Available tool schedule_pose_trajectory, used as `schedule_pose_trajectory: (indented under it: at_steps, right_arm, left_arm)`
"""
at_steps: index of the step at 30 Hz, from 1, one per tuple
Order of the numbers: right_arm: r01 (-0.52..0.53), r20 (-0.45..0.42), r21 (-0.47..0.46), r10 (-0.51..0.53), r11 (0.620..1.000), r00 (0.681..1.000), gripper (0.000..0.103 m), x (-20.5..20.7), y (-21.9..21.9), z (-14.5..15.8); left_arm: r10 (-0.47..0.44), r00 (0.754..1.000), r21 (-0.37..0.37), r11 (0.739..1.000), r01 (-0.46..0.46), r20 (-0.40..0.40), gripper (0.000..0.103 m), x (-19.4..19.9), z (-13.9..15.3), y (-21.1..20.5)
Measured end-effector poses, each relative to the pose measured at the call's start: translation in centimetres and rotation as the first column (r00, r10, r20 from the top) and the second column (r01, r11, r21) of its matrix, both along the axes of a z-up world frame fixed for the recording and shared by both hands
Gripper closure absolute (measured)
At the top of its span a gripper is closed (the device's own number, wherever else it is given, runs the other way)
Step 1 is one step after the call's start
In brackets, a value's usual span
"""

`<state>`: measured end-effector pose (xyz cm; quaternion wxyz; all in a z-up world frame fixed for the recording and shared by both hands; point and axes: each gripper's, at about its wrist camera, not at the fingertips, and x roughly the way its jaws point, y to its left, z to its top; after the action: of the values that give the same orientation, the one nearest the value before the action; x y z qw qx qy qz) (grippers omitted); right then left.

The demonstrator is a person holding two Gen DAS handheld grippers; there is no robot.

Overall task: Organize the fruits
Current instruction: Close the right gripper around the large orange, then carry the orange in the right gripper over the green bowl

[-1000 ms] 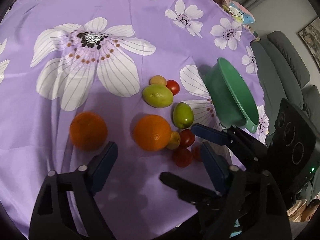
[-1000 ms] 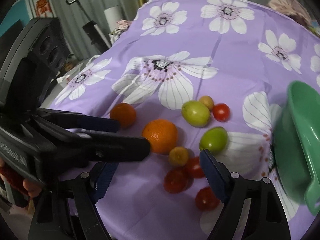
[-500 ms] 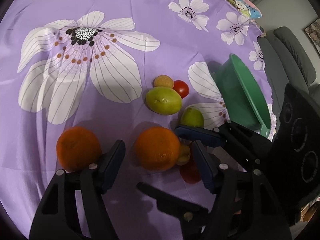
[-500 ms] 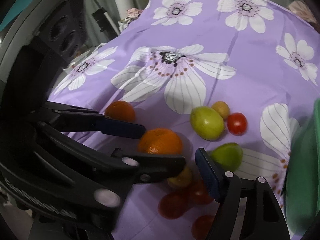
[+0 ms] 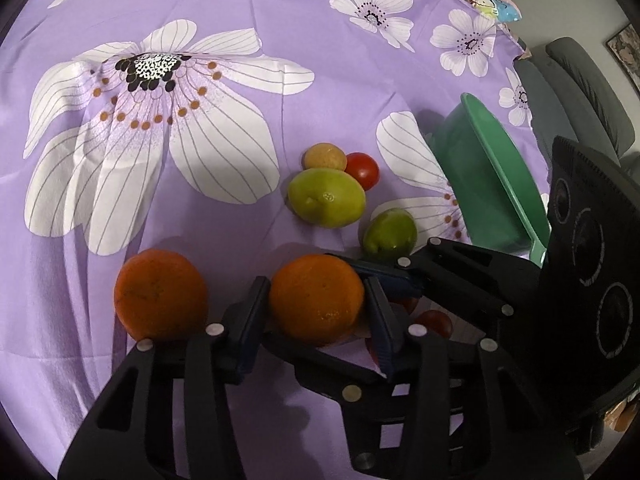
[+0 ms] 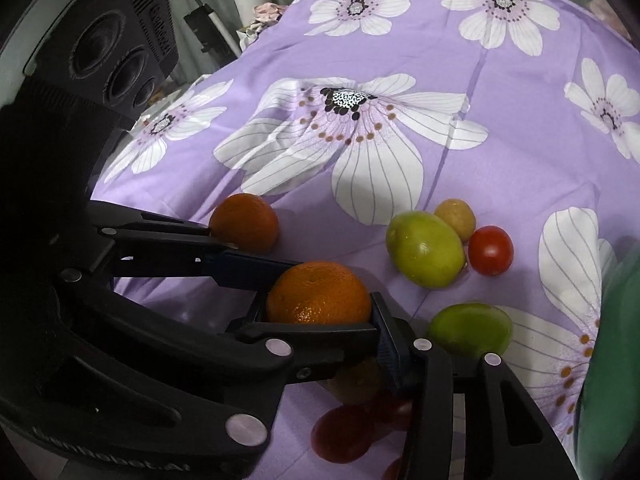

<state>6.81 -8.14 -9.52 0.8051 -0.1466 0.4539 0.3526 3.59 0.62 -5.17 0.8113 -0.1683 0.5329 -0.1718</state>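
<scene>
Left gripper (image 5: 316,284) is clamped on the near orange (image 5: 316,298). The jaws have just been closing, and both pads now sit flush on its left and right sides. Right gripper (image 6: 316,304) comes in crosswise over the same orange, and its jaws have just been closing too. In my right wrist view its right pad (image 6: 386,336) touches the fruit, but the other is mostly hidden behind the left gripper's fingers. I can't tell if it's actually squeezing. The orange is low on the purple flowered cloth (image 5: 320,80), with the second orange (image 5: 160,294) just beside it on the left. Beyond it are the big green fruit (image 5: 326,197), the small yellow-brown fruit (image 5: 324,156) and a red tomato (image 5: 362,170), all bunched together. The smaller green fruit (image 5: 390,234) is to their right. More red tomatoes (image 6: 344,434) are partly hidden under the right gripper's fingers. The green bowl (image 5: 504,184) sits at the right edge of the cloth.
</scene>
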Motion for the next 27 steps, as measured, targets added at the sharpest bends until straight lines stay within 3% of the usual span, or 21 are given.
schedule_pose_trajectory:
  at_steps: [27]
  right_arm:
    - [0.028,0.108,0.051,-0.033,0.998,0.994,0.054,-3.7,-0.8,3.7]
  left_arm:
    - [-0.026,0.993,0.016,1.000,0.024,0.119,0.058,-3.4,4.0,-0.4]
